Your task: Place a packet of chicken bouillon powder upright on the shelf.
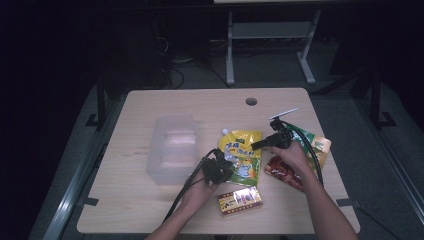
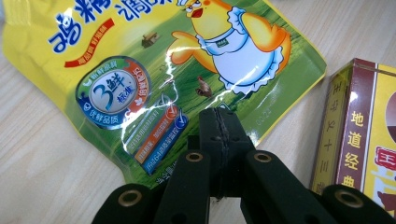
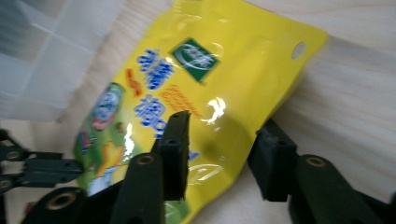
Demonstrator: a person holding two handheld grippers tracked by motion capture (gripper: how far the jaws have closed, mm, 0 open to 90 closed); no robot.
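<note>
A yellow spouted pouch (image 1: pixel 243 156) with a cartoon chicken lies flat on the wooden table (image 1: pixel 200 107). My left gripper (image 1: pixel 224 168) sits at the pouch's lower left edge. In the left gripper view its jaws are pressed together, tips (image 2: pixel 219 117) over the pouch (image 2: pixel 154 60), nothing visibly between them. My right gripper (image 1: pixel 256 145) is at the pouch's right side. Its jaws stand open astride the pouch's (image 3: pixel 187 70) edge, one fingertip (image 3: pixel 180 135) above the foil and the other above bare wood, gripper midpoint (image 3: pixel 224 144).
A clear plastic container (image 1: pixel 171 149) stands left of the pouch, blurred in the right gripper view (image 3: pixel 42 51). A red and yellow box (image 1: pixel 240 200) lies near the front edge, beside the pouch (image 2: pixel 359 135). A green-orange packet (image 1: pixel 320 145) and a red packet (image 1: pixel 284 172) lie under the right hand.
</note>
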